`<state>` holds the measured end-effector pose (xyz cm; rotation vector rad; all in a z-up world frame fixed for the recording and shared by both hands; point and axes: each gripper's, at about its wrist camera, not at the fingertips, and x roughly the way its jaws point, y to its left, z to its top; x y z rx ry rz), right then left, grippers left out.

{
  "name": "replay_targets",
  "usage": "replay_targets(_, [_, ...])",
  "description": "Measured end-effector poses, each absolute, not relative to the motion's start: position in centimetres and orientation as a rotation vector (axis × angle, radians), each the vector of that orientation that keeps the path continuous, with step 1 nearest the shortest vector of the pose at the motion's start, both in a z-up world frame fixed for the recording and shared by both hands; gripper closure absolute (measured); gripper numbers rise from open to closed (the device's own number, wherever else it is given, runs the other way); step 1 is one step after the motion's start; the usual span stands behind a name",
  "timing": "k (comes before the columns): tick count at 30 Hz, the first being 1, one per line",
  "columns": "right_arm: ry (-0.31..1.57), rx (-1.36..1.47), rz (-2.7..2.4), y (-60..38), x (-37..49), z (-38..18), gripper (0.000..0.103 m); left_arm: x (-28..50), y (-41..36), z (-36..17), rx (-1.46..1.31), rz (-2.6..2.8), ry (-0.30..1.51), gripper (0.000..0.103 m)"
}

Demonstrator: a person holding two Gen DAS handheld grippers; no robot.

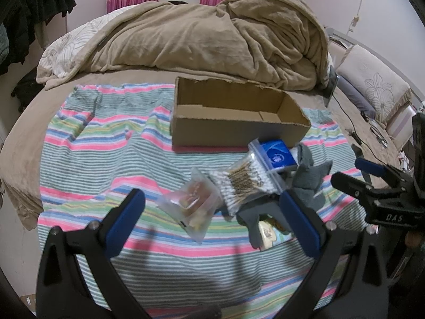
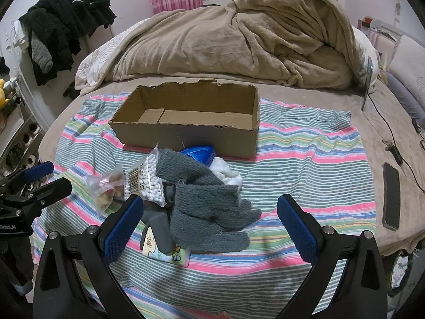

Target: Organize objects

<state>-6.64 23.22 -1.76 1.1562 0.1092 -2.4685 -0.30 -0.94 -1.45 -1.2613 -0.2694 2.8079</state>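
Nothing is packed yet: the cardboard box at 12 o'clock is empty. Both the left gripper and right gripper are spread wide, holding nothing. The grey glove lies nearest, so closing on it seems next.

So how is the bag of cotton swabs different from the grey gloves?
The clear plastic bag of cotton swabs is shiny and see-through, while the grey knitted gloves are soft, fuzzy and solid. The bag shows a barcode; the gloves are plain. The bag lies partly under the gloves, which sit on top. Both rest in one pile on the striped cloth, outside the brown cardboard box.
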Motion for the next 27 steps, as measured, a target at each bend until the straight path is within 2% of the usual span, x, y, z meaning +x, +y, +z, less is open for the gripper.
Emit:
replay_targets(13, [0.101,1.194,-2.473,23.9,-7.6,-2.5,0.001,-1.7,-0.4,-4.2,-1.358,2.756,-0.224,0.001])
replay_targets(22, [0.073,1.244,-2.439,23.7,-8.9,-4.2,0.001,-4.0,-0.7,-7.3,-1.447,2.717,-0.062,0.002])
replay_targets(24, [0.073,1.248,-2.421,23.2,-9.1,-4.5,0.001,-4.5,-0.7,-8.1,-1.471,2.702,-0.034,0.004])
replay_targets(26, [0.076,1.255,-2.397,22.6,-9.3,-5.0,0.004,-5.0,-0.7,-8.9,-1.498,2.682,-0.019,0.014])
replay_targets(27, [0.078,1.262,-2.385,22.3,-9.5,-5.3,0.006,-5.3,-0.6,-9.3,-1.505,2.674,-0.003,0.014])
